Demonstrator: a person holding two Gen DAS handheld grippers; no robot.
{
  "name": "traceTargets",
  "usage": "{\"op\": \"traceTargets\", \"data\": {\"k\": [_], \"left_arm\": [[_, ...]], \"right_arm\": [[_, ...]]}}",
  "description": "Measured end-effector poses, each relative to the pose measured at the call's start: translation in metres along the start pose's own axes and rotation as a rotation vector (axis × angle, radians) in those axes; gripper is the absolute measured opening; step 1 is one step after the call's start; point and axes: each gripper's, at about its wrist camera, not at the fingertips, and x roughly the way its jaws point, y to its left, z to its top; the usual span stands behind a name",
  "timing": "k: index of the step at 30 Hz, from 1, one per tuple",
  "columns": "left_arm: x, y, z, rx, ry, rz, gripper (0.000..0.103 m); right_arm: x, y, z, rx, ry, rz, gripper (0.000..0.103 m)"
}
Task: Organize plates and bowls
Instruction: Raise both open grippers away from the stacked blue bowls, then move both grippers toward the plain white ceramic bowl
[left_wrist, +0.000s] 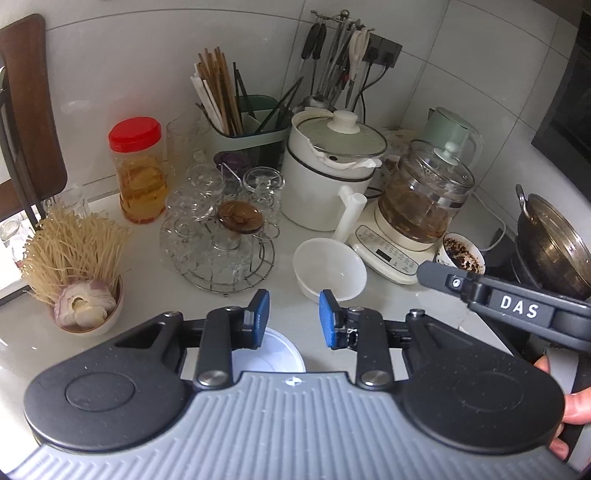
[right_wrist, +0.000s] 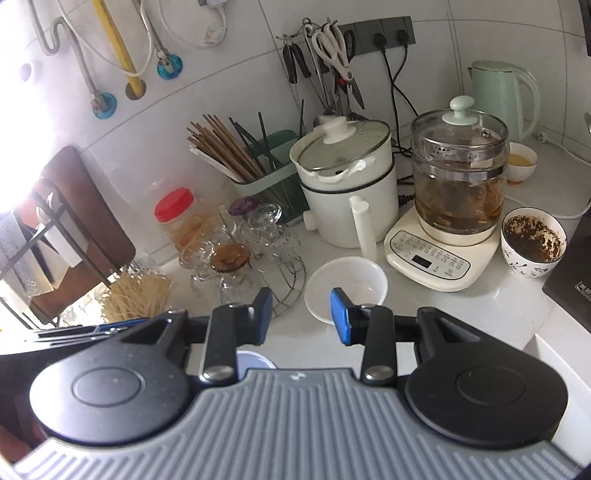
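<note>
Leftmost on the pale counter (left_wrist: 155, 243), in the left wrist view, sits a small bowl (left_wrist: 88, 314) stuffed with dry noodles and what looks like garlic, and just behind it stands a jar with a red lid (left_wrist: 137, 170). Next comes a round wire rack (left_wrist: 221, 254) crowded with upturned glass cups, one capped by an amber lid, and behind the rack a green holder (left_wrist: 255, 125) bristles with chopsticks. Toward the middle, a white electric pot (left_wrist: 328, 173) with a glass lid stands by the wall, and an empty white bowl (left_wrist: 330, 267) lies tilted on the counter in front of it, touching the base of the glass kettle (left_wrist: 424, 195) on its cream control base. Right of that base is a patterned cup (right_wrist: 533, 243) smeared with dark residue, and in the right wrist view a small bowl of yellow liquid (right_wrist: 521, 162) sits further back beside a pale green kettle (right_wrist: 502, 96). At the far right of the left view a dark wok (left_wrist: 554, 247) rests on the stove. Both grippers hover above the counter: the left gripper (left_wrist: 293, 317) has its blue pads partly apart with nothing between them, and the right gripper (right_wrist: 301, 315) likewise stands partly apart and empty, the white bowl lying just beyond its fingertips. Under both grippers a white round dish (left_wrist: 269, 354) peeks out, mostly hidden.
</note>
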Motion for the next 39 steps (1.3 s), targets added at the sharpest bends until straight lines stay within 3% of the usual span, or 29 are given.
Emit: {"op": "traceTargets", "data": {"k": [14, 26, 32, 39], "left_arm": [[0.019, -0.043, 0.001, 0.102, 0.039, -0.081, 0.034], [0.054, -0.069, -0.008, 0.113, 0.111, -0.136, 0.048], [0.077, -0.075, -0.006, 0.090, 0.129, -0.119, 0.052], [0.111, -0.070, 0.003, 0.023, 0.152, -0.095, 0.054]], "right_arm": [[-0.026, -0.038, -0.010, 0.068, -0.019, -0.102, 0.039], [-0.022, -0.081, -0.020, 0.132, 0.018, -0.183, 0.039], [-0.008, -0.102, -0.017, 0.157, 0.029, -0.180, 0.039], [0.022, -0.128, -0.011, 0.238, 0.068, -0.090, 0.039]]}}
